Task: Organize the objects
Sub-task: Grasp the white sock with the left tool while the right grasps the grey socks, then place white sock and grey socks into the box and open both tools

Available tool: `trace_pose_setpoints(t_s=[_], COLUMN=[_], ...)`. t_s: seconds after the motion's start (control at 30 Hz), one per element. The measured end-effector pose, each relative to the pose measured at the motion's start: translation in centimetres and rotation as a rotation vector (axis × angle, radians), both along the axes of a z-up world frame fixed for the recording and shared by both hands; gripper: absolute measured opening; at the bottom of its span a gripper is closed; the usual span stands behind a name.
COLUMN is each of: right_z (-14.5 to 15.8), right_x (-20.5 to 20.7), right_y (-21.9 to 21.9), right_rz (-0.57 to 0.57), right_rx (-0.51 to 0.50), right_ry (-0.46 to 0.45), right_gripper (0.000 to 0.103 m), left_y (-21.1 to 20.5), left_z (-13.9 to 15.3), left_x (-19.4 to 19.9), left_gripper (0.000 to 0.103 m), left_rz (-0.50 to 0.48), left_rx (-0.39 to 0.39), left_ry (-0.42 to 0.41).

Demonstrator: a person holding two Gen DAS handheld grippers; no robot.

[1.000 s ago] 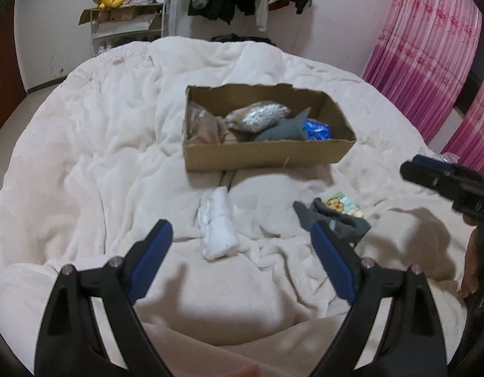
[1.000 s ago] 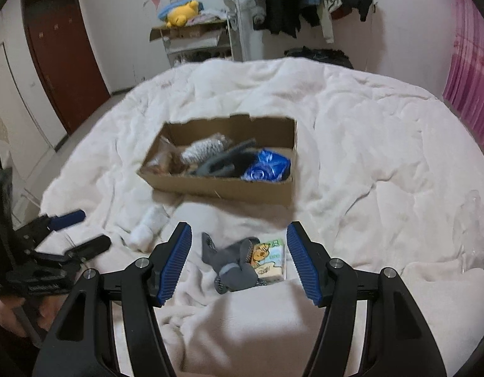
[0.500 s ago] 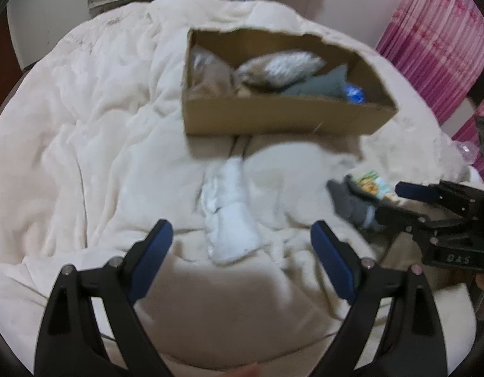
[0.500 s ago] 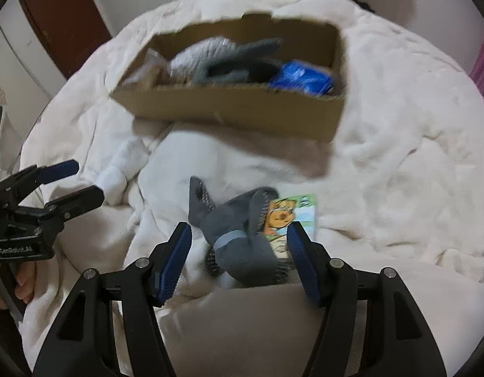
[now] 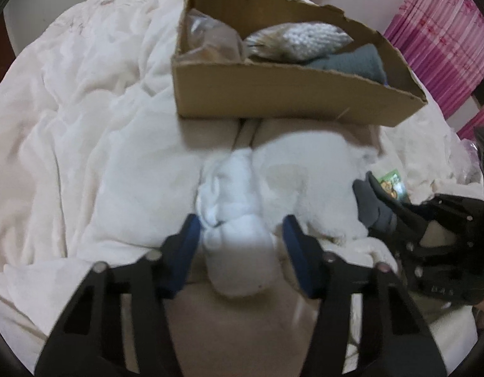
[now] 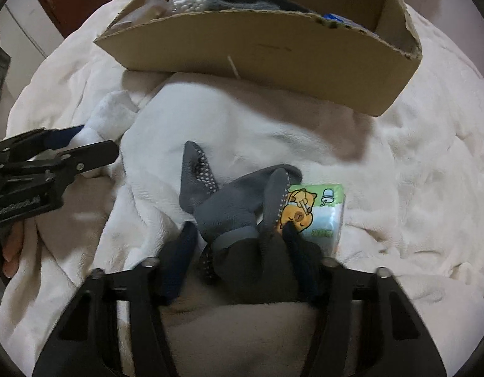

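A rolled white sock (image 5: 234, 220) lies on the white blanket; it also shows in the right wrist view (image 6: 108, 116). My left gripper (image 5: 240, 224) straddles it, jaws narrowed close around it. A grey grip sock (image 6: 232, 210) lies beside a green tissue pack (image 6: 320, 210); the sock also shows in the left wrist view (image 5: 369, 202). My right gripper (image 6: 240, 231) has its jaws narrowed around the grey sock, touching it. Behind stands a cardboard box (image 5: 289, 91) holding a knit item (image 5: 301, 36), a grey cloth (image 5: 352, 62) and a plastic bag (image 5: 210, 37).
The bed's white blanket (image 5: 85, 125) is rumpled all around. Pink curtains (image 5: 446, 31) hang at the right. The box also fills the top of the right wrist view (image 6: 273, 44).
Both grippers have moved forward and down onto their socks. Their jaws have narrowed from wide open to close around the white sock and the grey sock.
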State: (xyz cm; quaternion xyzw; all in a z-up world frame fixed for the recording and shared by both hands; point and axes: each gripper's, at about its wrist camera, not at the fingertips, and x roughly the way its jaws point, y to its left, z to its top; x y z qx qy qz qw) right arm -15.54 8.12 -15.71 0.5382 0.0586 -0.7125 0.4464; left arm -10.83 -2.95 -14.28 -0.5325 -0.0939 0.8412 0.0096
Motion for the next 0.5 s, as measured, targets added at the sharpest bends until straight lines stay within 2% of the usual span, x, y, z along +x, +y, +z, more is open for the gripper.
trace_pose_setpoints(t_s=[0.07, 0.13, 0.3, 0.5], right_z=[0.0, 0.5, 2.2, 4.3], right_x=[0.0, 0.2, 0.7, 0.8], right_y=[0.5, 1.1, 3.0, 4.7], right_rz=[-0.003, -0.009, -0.037, -0.065], right_rx=[-0.036, -0.080, -0.174, -0.252], right_ry=[-0.016, -0.018, -0.005, 0.023], right_gripper=[0.038, 0.036, 0.036, 0.036], left_y=[0.2, 0.1, 0.3, 1.2], left_z=[0.1, 0.3, 1.4, 4.2], left_x=[0.2, 0.5, 1.7, 3.3], left_gripper=[0.043, 0.038, 0.036, 0.035], left_rz=[-0.012, -0.010, -0.032, -0.065], left_rx=[0.000, 0.009, 0.048, 0.035], left_ry=[0.011, 0.023, 0.083, 0.164])
